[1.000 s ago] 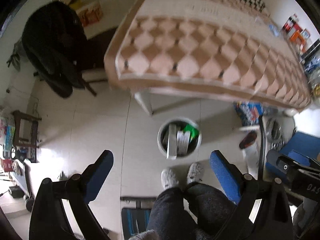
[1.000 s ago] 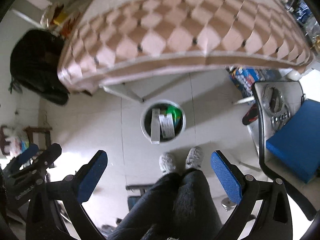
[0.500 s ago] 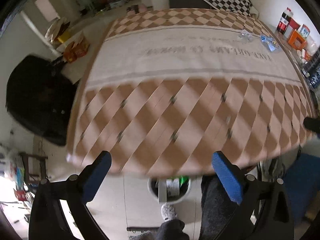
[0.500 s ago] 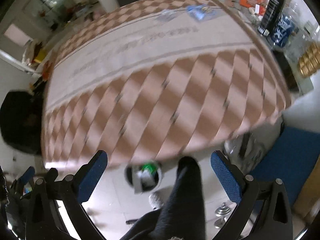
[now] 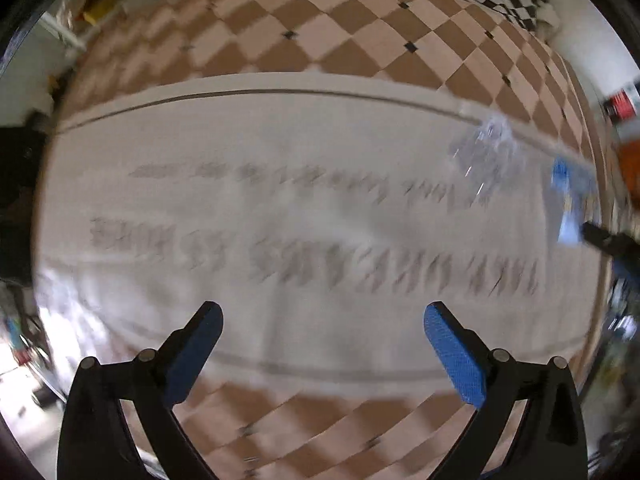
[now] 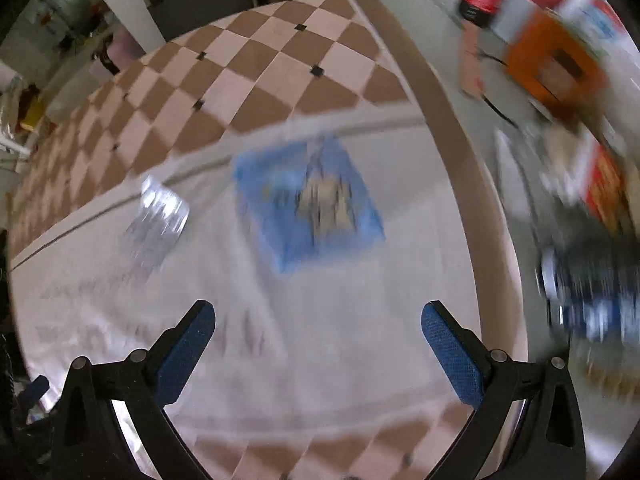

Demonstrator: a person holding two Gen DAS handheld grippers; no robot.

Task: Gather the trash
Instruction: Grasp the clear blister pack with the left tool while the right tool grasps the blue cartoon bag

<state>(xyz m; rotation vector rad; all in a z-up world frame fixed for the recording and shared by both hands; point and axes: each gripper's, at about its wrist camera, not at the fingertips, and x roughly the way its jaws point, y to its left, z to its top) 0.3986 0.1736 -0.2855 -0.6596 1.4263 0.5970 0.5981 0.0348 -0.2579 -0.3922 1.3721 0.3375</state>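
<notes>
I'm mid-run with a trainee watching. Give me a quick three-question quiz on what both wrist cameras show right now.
1. True or false: the right gripper is shut on the blue wrapper.
2. Which piece of trash lies straight ahead of the right gripper? A) the clear crinkled wrapper B) the blue wrapper C) the orange box
3. Fill in: the left gripper is ____ and holds nothing.

Key: 1 false, it is open above the tablecloth. 2 B. 3 open.
</notes>
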